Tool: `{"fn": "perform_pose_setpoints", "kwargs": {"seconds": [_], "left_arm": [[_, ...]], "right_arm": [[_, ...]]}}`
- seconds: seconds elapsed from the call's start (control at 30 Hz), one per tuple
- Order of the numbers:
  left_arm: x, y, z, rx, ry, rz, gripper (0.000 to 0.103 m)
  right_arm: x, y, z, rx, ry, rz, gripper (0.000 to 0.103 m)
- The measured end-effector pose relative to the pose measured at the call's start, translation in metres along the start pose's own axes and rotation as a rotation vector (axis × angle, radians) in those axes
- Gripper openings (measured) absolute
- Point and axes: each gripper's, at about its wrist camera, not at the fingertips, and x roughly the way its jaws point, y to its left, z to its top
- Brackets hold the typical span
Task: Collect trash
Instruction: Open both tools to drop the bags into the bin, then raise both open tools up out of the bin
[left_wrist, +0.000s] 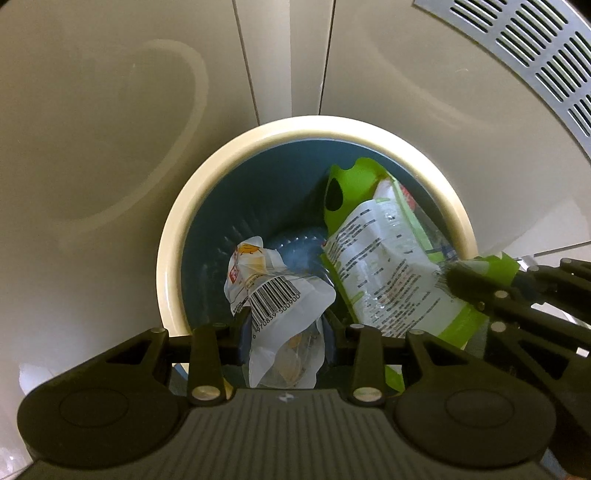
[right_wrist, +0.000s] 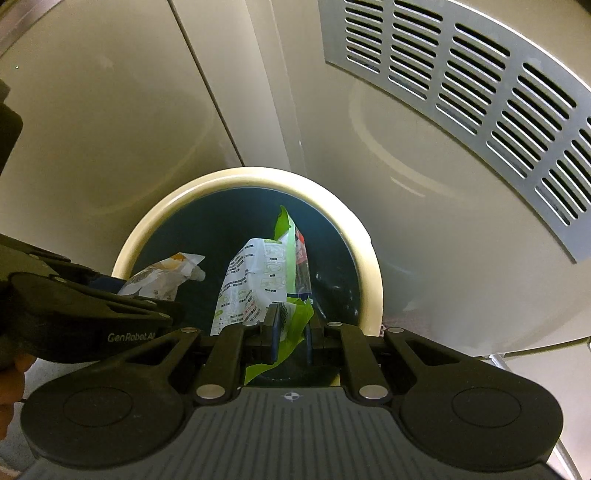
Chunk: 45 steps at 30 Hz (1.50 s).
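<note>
Pouch (left_wrist: 273, 295) left of wrapper (left_wrist: 388, 266), both over the bin (left_wrist: 173, 229).

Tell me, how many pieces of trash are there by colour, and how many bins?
White wrapper with barcode: 1, held by the left gripper
Green wrapper: 1, held by the right gripper
Bin, cream-rimmed: 1
Total: 3

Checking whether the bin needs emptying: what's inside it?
Inside the bin, only its bare blue bottom shows. The white wrapper and green wrapper hang over its opening, each clamped in a gripper, hiding part of the bottom.
</note>
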Motion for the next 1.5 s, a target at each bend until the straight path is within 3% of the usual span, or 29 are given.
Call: {"fn": "perform_pose_setpoints", "kwargs": {"seconds": [0.07, 0.1, 0.13, 0.17, 0.27, 0.3, 0.43, 0.63, 0.77, 1.0, 1.2, 1.5], "left_arm": [[-0.002, 0.0, 0.0, -0.002, -0.006, 0.002, 0.047], [-0.003, 0.0, 0.0, 0.001, -0.011, 0.005, 0.059], [-0.005, 0.0, 0.0, 0.002, -0.016, 0.011, 0.083], [-0.008, 0.0, 0.001, 0.0, -0.025, 0.022, 0.09], [-0.017, 0.002, 0.001, 0.005, -0.058, 0.082, 0.1], [-0.021, 0.004, 0.001, -0.003, -0.055, 0.084, 0.103], [-0.045, 0.012, -0.003, -0.044, -0.072, 0.066, 0.103], [-0.098, 0.011, -0.026, -0.026, -0.131, 0.091, 0.103], [-0.13, 0.009, -0.043, -0.034, -0.162, 0.102, 0.103], [-0.173, 0.015, -0.082, -0.073, -0.232, 0.117, 0.103], [-0.202, 0.014, -0.123, -0.088, -0.315, 0.132, 0.103], [-0.228, 0.008, -0.16, -0.106, -0.387, 0.124, 0.103]], "right_arm": [[0.0, 0.002, 0.001, 0.004, 0.002, -0.005, 0.017], [0.002, 0.002, 0.001, 0.01, 0.005, -0.002, 0.019], [0.003, 0.002, 0.002, 0.016, 0.01, -0.001, 0.02], [0.003, 0.001, 0.003, 0.024, 0.015, 0.002, 0.025], [0.004, -0.003, 0.005, 0.062, 0.019, -0.01, 0.048], [0.002, -0.005, 0.006, 0.072, 0.014, -0.013, 0.051], [-0.013, -0.007, 0.009, 0.082, -0.01, -0.004, 0.063], [-0.061, -0.004, 0.008, 0.082, -0.055, 0.021, 0.079], [-0.106, 0.007, 0.001, 0.024, -0.141, 0.014, 0.088], [-0.18, 0.024, -0.026, -0.058, -0.29, 0.017, 0.094], [-0.22, 0.041, -0.053, -0.144, -0.404, 0.014, 0.1], [-0.251, 0.049, -0.082, -0.172, -0.442, 0.007, 0.101]]}}
